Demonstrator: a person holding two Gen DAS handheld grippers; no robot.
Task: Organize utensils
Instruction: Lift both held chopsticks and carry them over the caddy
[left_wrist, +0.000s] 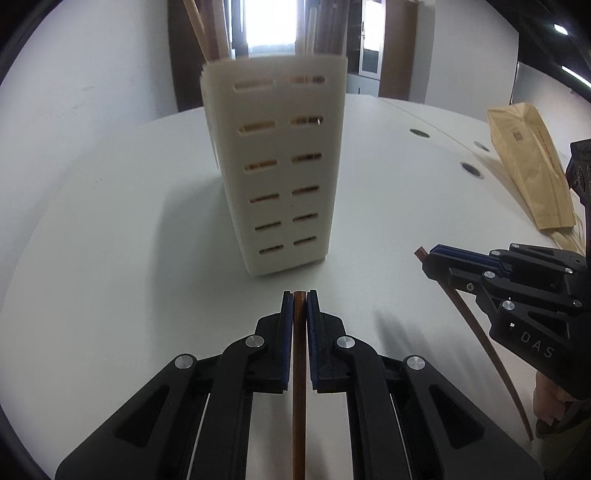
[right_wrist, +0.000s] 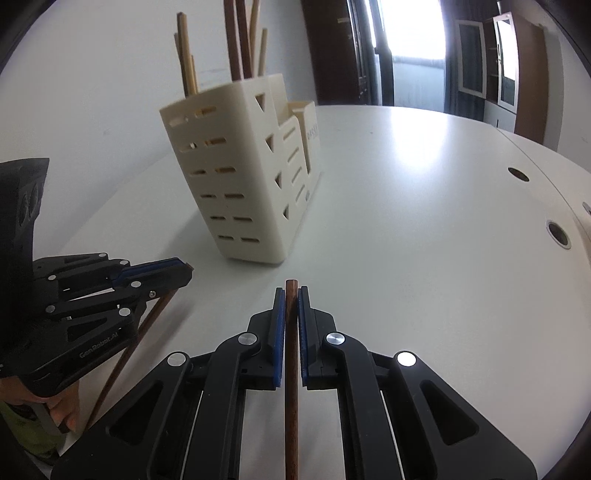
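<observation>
Item, carry step: left gripper (left_wrist: 299, 295) and right gripper (right_wrist: 291, 291) each clamped on one brown chopstick (left_wrist: 298, 369), short of the cream slotted holder (left_wrist: 280, 173) (partly stocked); next, judged: lift and tip upright over its rim.

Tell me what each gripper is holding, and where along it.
Each holds one brown chopstick near its upper end: left gripper the left chopstick, right gripper the right chopstick.

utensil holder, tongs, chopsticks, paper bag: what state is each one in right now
utensil holder: upright on the table, chopsticks standing in its tall end
left tongs: shut on a brown chopstick
right tongs: shut on a dark chopstick
paper bag: lying flat on the table
</observation>
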